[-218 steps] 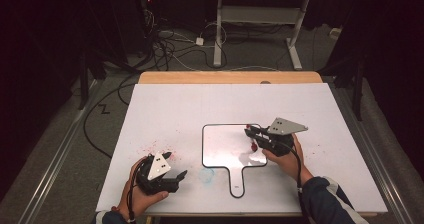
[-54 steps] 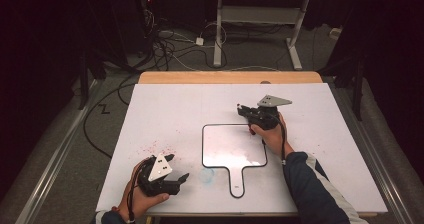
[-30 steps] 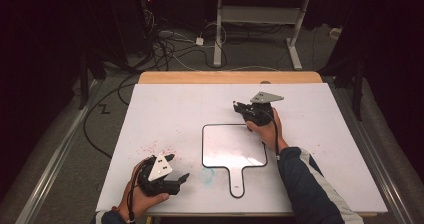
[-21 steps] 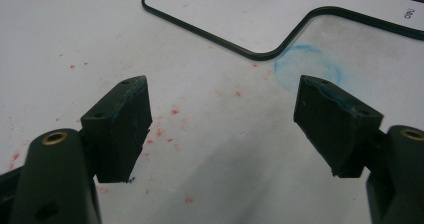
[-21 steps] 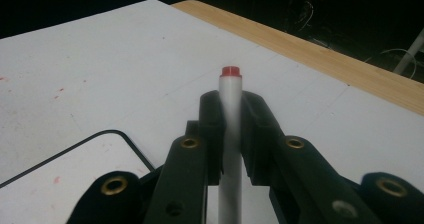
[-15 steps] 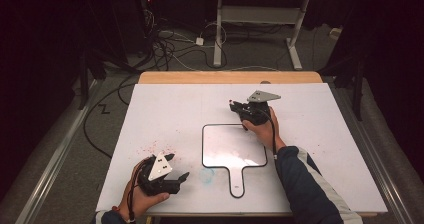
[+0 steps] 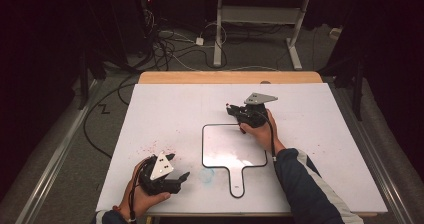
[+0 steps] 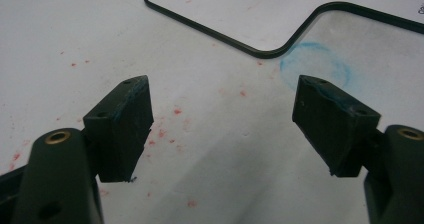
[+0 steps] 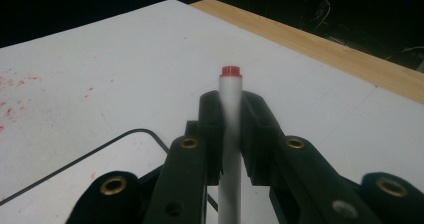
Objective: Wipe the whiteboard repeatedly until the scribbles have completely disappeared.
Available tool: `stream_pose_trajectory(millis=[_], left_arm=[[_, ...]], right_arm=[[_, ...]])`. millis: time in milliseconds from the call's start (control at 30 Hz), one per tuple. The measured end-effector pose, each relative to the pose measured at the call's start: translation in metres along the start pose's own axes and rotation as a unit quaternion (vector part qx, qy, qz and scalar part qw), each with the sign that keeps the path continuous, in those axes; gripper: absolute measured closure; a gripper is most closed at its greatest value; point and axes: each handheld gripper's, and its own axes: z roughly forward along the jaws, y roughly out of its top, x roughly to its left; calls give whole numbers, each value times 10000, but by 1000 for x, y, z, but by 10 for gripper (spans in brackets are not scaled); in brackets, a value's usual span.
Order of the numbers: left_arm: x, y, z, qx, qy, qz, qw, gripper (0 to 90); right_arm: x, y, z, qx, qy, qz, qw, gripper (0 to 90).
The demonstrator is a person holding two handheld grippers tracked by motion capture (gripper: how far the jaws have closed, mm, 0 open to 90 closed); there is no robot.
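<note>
- Gripping a white marker [image 9: 230, 119] with red cap, the right tongs [image 7: 239, 113] hover just beyond the whiteboard's [image 7: 234, 149] far edge.
- Left tongs [image 7: 176, 170] rest released on the bench [image 7: 175, 109], left of the whiteboard.

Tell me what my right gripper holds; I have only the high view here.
Observer: The right gripper is shut on a white marker with a red end cap, upright between its fingers.
Operator: Report the left one.
Observer: The left gripper is open, nothing between its fingers.
Operator: Say what lies ahead of it.
Observer: A faint blue smudged ring on the white table cover, beside the black-edged white paddle-shaped board.
</note>
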Motion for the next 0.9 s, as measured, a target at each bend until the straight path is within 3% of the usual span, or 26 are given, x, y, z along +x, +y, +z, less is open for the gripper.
stream_pose_trajectory(millis=[267, 433, 567, 633, 867, 900], left_arm=[[1, 1, -1, 26, 24, 126, 9999, 232], [1, 1, -1, 11, 12, 113, 9999, 232], [-1, 1, 0, -29, -21, -2, 10000, 233], [-4, 0, 2, -147, -77, -246, 9996, 233], [-1, 0, 0, -97, -63, -119, 9999, 234], [1, 1, -2, -29, -29, 48, 10000, 235]], right_arm=[[-9, -7, -7, 164, -145, -45, 9998, 815], [-11, -8, -6, 104, -114, 42, 9999, 815], [-1, -2, 3, 35, -24, -134, 9999, 815], [-1, 1, 7, 19, -25, -178, 9998, 815], [-17, -3, 4, 31, -261, -42, 9996, 815], [-19, -3, 2, 38, -268, 2, 9996, 815]])
